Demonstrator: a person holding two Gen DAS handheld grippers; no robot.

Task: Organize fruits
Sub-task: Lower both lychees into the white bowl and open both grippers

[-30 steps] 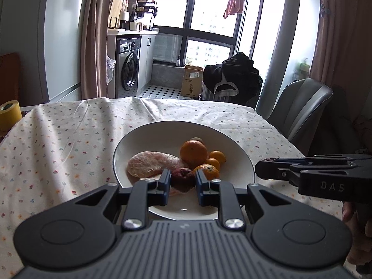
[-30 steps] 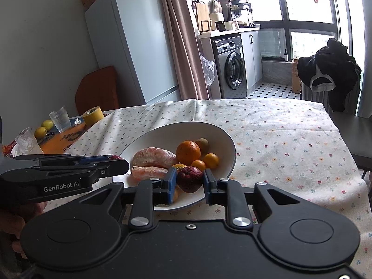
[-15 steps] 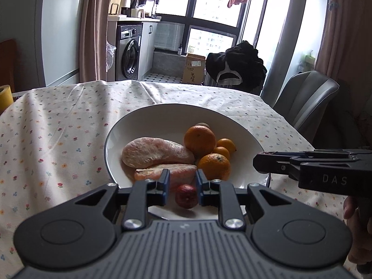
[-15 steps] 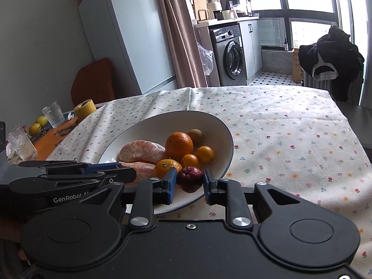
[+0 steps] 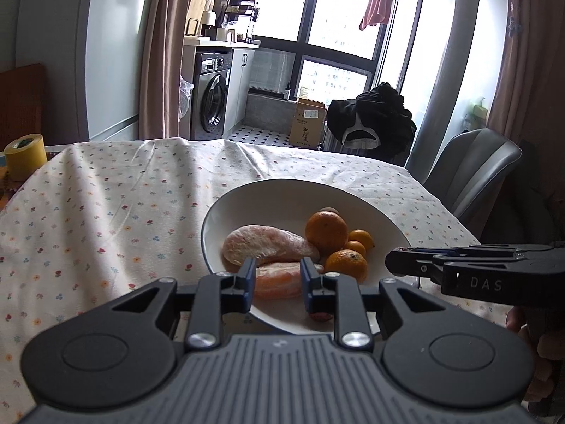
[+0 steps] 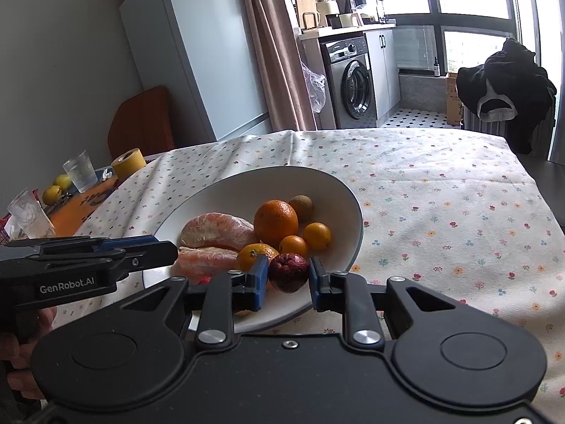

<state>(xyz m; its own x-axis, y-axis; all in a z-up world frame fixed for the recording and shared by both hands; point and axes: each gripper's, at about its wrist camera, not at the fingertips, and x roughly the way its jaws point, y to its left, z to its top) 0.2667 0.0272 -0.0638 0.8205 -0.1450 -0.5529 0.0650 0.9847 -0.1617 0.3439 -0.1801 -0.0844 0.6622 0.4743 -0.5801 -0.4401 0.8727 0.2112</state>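
Note:
A white bowl [image 5: 247,205] [image 6: 339,190] on the floral tablecloth holds two peeled pomelo pieces [image 5: 265,247] [image 6: 215,229], a large orange [image 5: 325,228] [image 6: 275,222], small oranges [image 5: 348,265] [image 6: 317,236] and a kiwi [image 6: 302,206]. My left gripper [image 5: 277,279] is open and empty above the bowl's near edge; a dark red fruit [image 5: 320,316] lies in the bowl below its right finger. My right gripper [image 6: 286,279] is shut on another dark red fruit [image 6: 289,271] over the bowl's near rim. Each gripper shows in the other's view, the right gripper [image 5: 469,272] and the left gripper [image 6: 88,258].
A yellow tape roll [image 5: 24,155] [image 6: 129,163], drinking glasses [image 6: 79,171] and yellow fruits [image 6: 53,194] sit at the table's left end. A grey chair [image 5: 473,169] stands at the far right. Floral cloth [image 6: 441,212] spreads right of the bowl.
My left gripper opened, dropped its dark red fruit into the bowl and drew back to the left. My right gripper keeps its fruit and has moved a little over the bowl's rim.

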